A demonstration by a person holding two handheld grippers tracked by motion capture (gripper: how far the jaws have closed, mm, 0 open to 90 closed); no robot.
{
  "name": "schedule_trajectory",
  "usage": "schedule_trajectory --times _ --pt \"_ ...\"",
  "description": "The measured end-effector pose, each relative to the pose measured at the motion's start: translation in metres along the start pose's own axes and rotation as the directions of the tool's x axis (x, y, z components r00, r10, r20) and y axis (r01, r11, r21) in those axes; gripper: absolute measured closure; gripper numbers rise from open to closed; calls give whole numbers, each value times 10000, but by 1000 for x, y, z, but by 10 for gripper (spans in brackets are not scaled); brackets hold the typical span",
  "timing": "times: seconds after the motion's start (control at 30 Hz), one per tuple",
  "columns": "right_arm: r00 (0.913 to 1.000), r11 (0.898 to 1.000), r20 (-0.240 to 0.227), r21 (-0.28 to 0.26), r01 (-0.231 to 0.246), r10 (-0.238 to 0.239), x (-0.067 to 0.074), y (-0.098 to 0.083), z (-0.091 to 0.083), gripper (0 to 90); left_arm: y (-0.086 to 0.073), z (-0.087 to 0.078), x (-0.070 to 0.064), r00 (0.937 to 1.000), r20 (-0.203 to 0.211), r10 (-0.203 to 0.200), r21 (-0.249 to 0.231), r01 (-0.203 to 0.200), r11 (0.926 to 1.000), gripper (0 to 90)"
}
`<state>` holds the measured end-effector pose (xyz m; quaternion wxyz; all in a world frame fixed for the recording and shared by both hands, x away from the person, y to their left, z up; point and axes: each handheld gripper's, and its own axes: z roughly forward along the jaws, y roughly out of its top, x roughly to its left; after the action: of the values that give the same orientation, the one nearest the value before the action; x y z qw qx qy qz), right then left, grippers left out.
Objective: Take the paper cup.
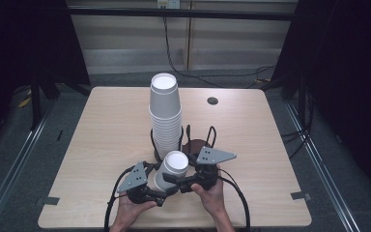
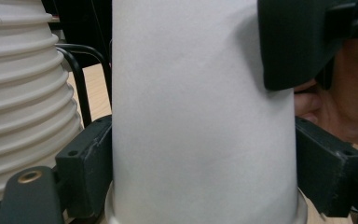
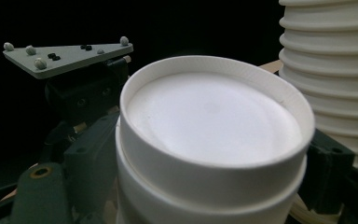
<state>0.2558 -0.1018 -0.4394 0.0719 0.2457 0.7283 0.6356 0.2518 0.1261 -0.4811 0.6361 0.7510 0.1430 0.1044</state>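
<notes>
I count one tall cup stack [image 1: 164, 113] in its wire holder [image 1: 182, 140]; two nested cups [image 1: 171, 170] near the table's [image 1: 101, 145] front edge. Left gripper [image 1: 163, 195] clamps them low; right gripper [image 1: 170, 179] straddles the upper cup, grip uncertain. Open tabletop either side.

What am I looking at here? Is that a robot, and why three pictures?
No robot: a person sits at a table holding a hand-held gripper in each hand. One picture looks down from above; the other two come from cameras riding on each gripper. On the table stands a tall stack of upside-down paper cups in a black wire holder. In front, the left gripper clamps a small upside-down cup stack low down. The right gripper has its jaws around the top cup; whether it grips, I cannot tell.
</notes>
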Motion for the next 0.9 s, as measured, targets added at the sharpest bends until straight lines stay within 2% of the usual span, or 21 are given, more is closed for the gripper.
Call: schedule_trajectory --times 0.07,0.47,0.57,0.63,0.73,0.9 --pt "10000 10000 -35 -81 11 -11 0 0 0 132 1 0 1 10000 -48 16 86 -16 10000 165" --pt "10000 9997 66 -254 -44 45 -2 3 -9 133 7 -3 5 9998 191 15 428 -23 9991 167" --pt "10000 9999 96 -152 -13 15 -2 4 -14 134 9 -3 7 9997 202 112 658 -125 9978 168" --pt "9999 9999 143 -101 17 -15 -3 5 -18 133 9 -4 9 9999 164 -18 714 6 9974 168" --pt "9997 9998 223 -191 -27 31 -5 6 -23 134 11 -5 12 9999 132 34 984 -46 9951 168" --pt "9996 9999 268 -102 -76 79 -8 8 -27 133 16 -5 14 9995 317 68 1288 -109 9916 168"
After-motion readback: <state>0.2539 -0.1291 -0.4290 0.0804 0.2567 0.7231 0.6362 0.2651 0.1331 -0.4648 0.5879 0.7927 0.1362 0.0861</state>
